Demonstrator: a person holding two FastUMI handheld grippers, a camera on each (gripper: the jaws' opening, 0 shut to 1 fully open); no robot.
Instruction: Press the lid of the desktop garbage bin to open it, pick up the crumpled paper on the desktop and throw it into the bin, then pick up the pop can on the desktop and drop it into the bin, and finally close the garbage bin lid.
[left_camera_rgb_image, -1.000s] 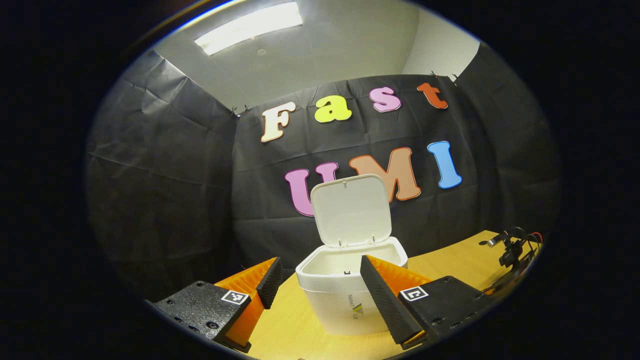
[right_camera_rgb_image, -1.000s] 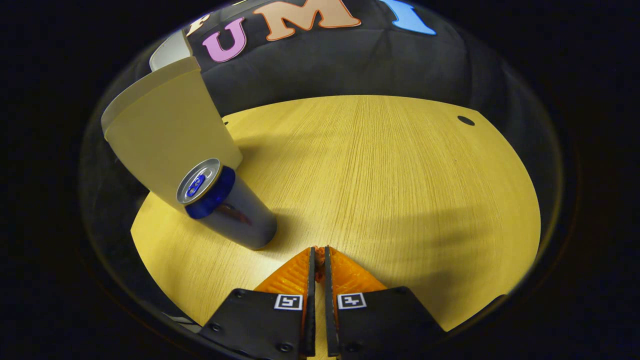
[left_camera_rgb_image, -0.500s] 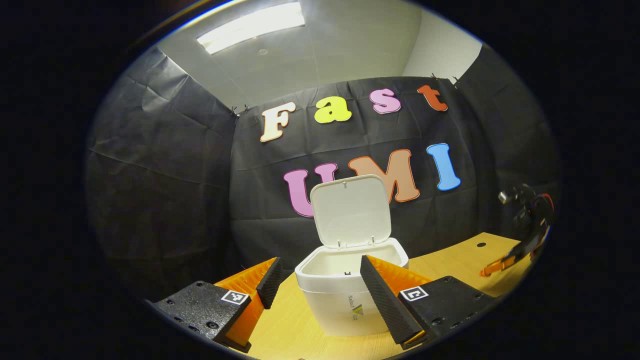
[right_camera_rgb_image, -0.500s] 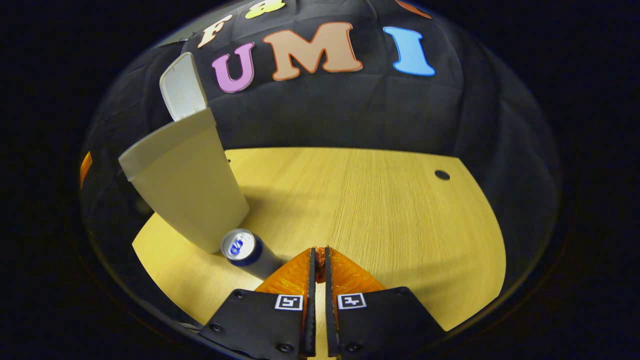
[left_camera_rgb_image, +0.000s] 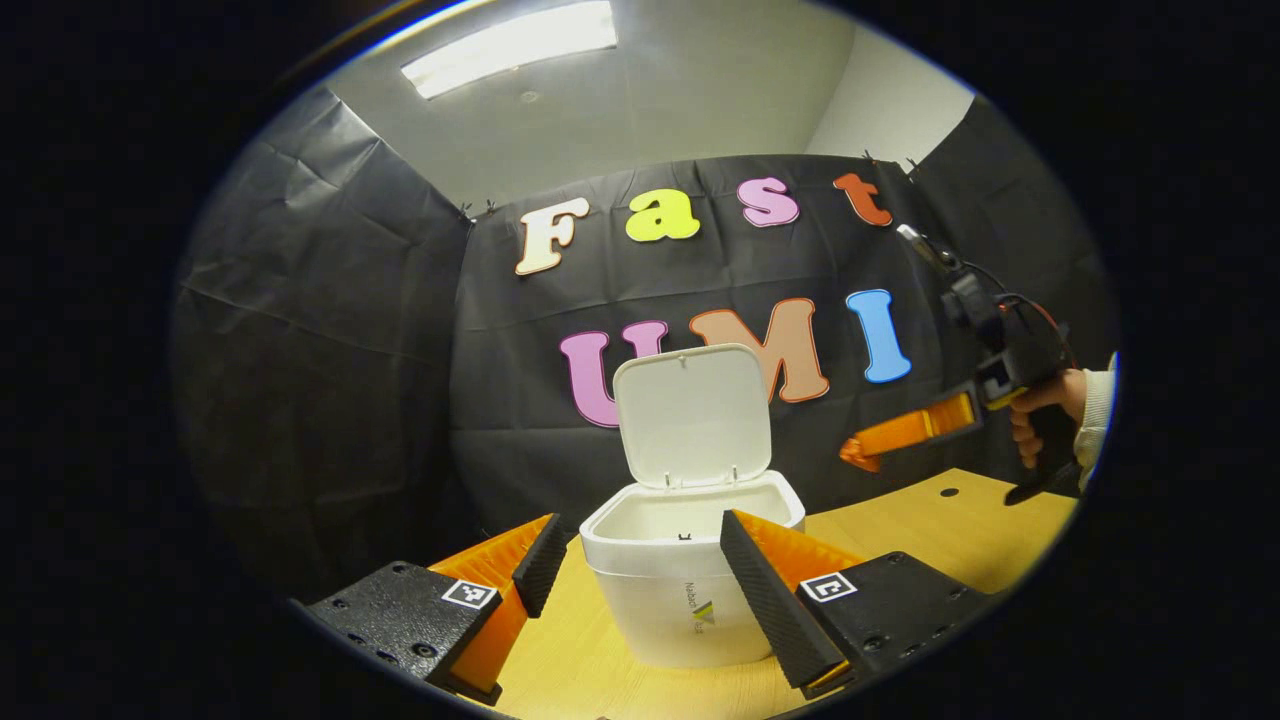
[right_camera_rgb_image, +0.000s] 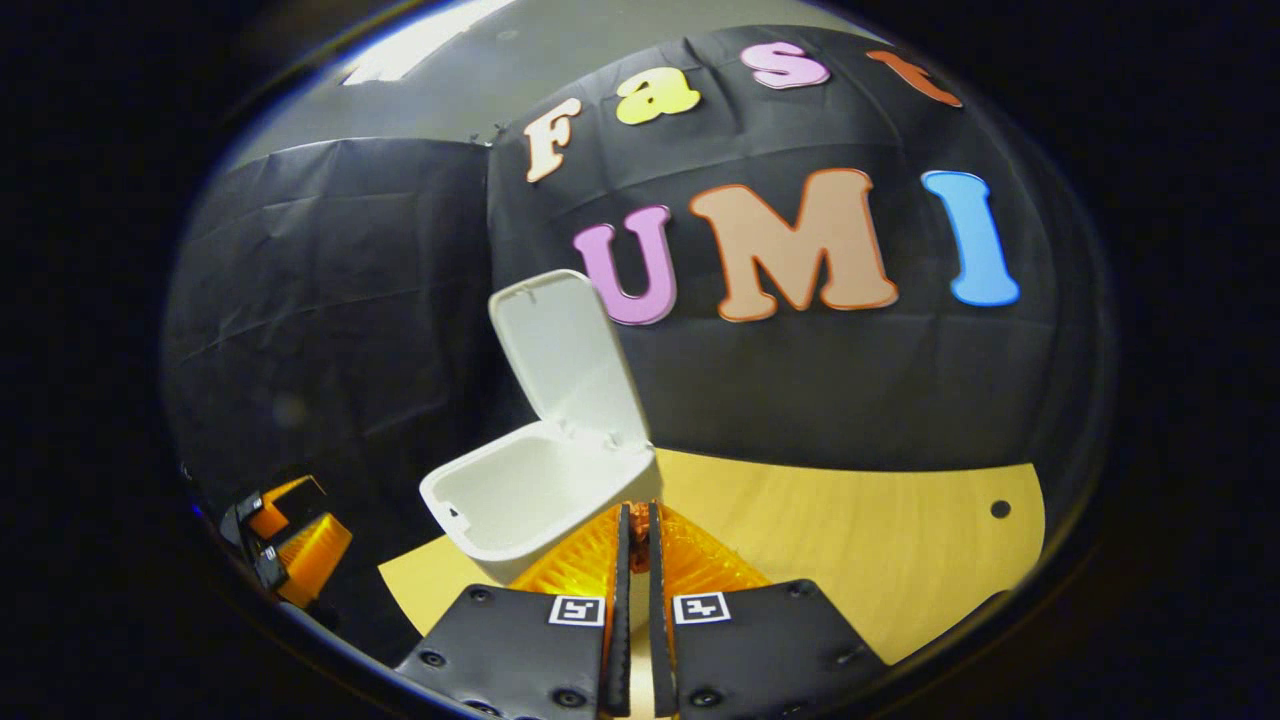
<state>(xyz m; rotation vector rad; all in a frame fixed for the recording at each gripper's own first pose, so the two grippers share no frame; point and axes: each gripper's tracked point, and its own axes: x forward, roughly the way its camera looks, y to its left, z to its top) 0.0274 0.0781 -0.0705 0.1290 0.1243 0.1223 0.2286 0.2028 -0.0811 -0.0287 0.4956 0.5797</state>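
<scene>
Right gripper pinches crumpled paper beside bin.

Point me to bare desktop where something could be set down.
Free: the wood right of the bin, out to the small hole near the table edge. Crowded: the front strip by the bin, where the left gripper straddles it.

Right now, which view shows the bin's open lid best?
The left gripper view: the lid faces the camera upright, its whole underside visible above the bin. The right gripper view shows the lid obliquely, from the side.
</scene>
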